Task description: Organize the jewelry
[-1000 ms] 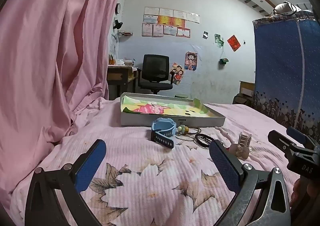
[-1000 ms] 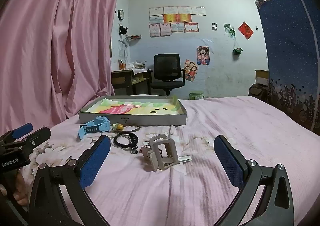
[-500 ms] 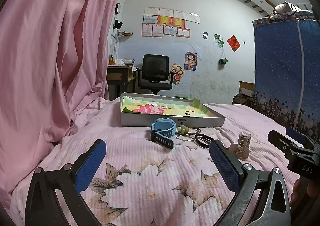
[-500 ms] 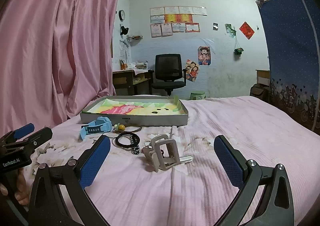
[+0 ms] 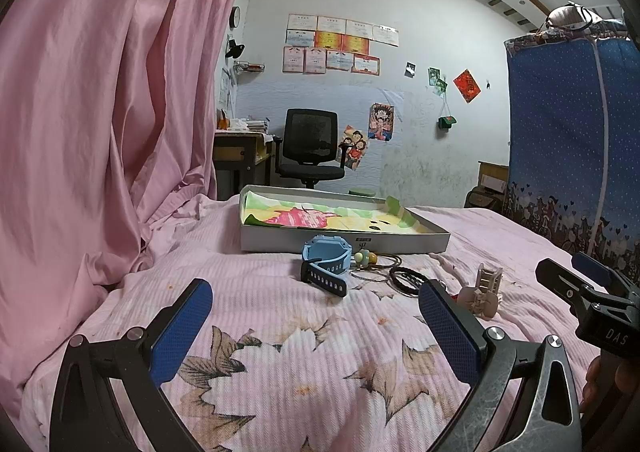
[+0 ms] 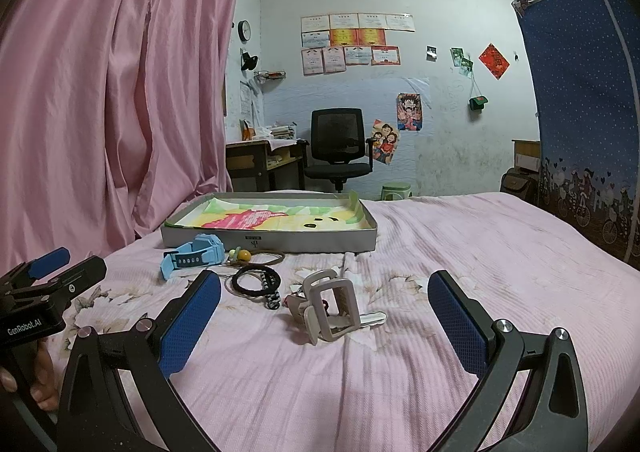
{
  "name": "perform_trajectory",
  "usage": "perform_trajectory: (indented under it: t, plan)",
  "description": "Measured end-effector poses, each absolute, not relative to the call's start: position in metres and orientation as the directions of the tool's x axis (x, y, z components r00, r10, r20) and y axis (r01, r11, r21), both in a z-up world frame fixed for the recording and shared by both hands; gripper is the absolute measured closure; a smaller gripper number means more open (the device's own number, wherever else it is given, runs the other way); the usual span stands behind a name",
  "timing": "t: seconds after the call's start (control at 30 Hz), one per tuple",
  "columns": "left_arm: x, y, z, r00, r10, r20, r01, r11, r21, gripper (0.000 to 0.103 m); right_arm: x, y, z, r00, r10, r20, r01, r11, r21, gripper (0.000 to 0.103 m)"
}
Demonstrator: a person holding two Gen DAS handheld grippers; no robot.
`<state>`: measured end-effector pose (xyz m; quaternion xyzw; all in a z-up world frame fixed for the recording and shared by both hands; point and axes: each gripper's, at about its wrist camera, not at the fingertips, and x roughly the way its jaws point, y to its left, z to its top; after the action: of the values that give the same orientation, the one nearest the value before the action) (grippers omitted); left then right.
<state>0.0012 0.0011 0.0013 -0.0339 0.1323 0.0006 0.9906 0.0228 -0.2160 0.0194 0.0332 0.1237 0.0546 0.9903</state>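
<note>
A shallow grey tray (image 5: 344, 242) (image 6: 276, 241) lined with colourful paper lies on the pink bed. In front of it lie a light-blue watch (image 5: 326, 256) (image 6: 196, 254), a beaded cord (image 5: 366, 258) (image 6: 244, 254), a black bracelet (image 5: 406, 277) (image 6: 256, 279) and a beige hair claw (image 5: 482, 294) (image 6: 330, 306). My left gripper (image 5: 316, 320) is open, low over the bedspread, short of the watch. My right gripper (image 6: 324, 316) is open too, with the hair claw between and just beyond its fingertips. Each gripper shows at the edge of the other's view.
A pink curtain (image 5: 100, 112) hangs along the left of the bed. A blue patterned cloth (image 5: 576, 132) stands on the right. Beyond the bed's far edge are a black office chair (image 6: 340, 150) and a wooden desk (image 6: 260, 160). The bedspread (image 6: 480, 252) right of the items is bare.
The right wrist view has shifted slightly, so the items sit a little more to the right in it. The left gripper has barely moved. Both grippers stay open.
</note>
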Motion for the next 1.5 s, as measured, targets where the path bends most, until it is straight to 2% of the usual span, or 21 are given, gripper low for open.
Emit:
perform_trajectory:
  t: [1.5]
  plan:
    - [0.0016,0.0009,0.0032,0.964,-0.007,-0.264,-0.01,0.998,-0.061,0.0,0.0248,-0.2111,0.0195,0.962,0.122,-0.244,-0.104,0.991,0.085,0.001]
